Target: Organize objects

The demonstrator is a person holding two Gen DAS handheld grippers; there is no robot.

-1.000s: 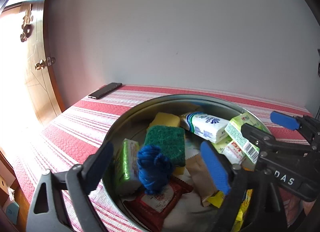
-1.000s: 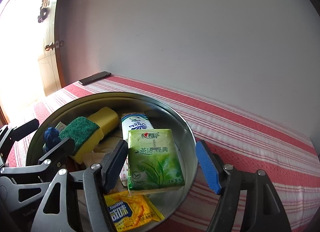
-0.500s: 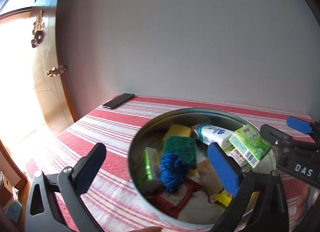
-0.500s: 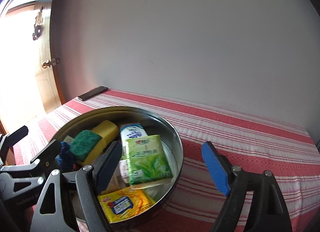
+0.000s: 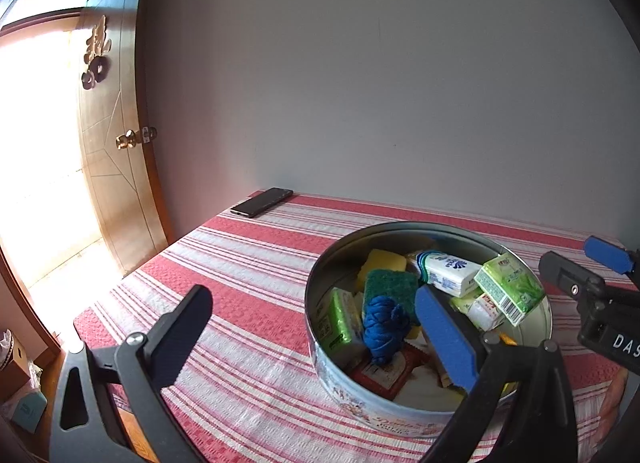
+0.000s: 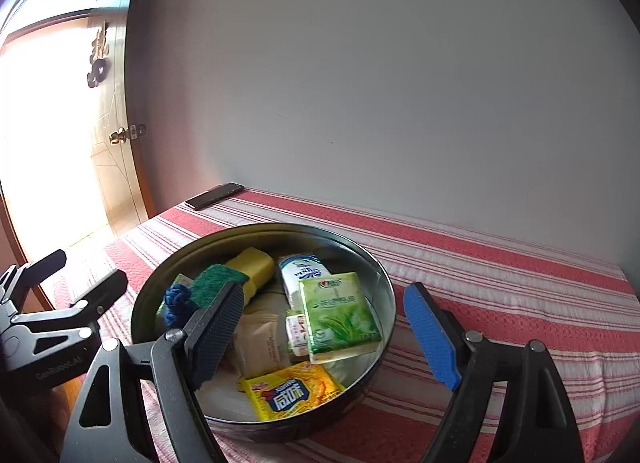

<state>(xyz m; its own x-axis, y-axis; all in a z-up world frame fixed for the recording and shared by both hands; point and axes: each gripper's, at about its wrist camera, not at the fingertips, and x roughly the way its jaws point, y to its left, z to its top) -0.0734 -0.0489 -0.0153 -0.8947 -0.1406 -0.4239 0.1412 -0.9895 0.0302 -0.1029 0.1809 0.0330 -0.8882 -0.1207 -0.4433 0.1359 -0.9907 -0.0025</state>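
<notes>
A round metal tin (image 5: pixel 320 327) (image 6: pixel 384 295) stands on the red striped tablecloth. It holds a blue yarn ball (image 5: pixel 386 327) (image 6: pixel 178 303), a green and yellow sponge (image 5: pixel 390 285) (image 6: pixel 240 275), a white tissue pack (image 5: pixel 448 273) (image 6: pixel 304 271), a green tea packet (image 5: pixel 508 287) (image 6: pixel 338 313), a yellow snack packet (image 6: pixel 292 391) and other packets. My left gripper (image 5: pixel 316 337) is open and empty, above the tin's left side. My right gripper (image 6: pixel 324 337) is open and empty, above the tin's near right part.
A black phone (image 5: pixel 262 202) (image 6: pixel 214 196) lies at the table's far left corner. A grey wall runs behind the table. A wooden door (image 5: pixel 116 151) stands at the left. The table's left edge drops to the floor.
Both grippers have pulled back and up from the tin, which now looks smaller and lower. The things in the tin have not moved. Both grippers stay open.
</notes>
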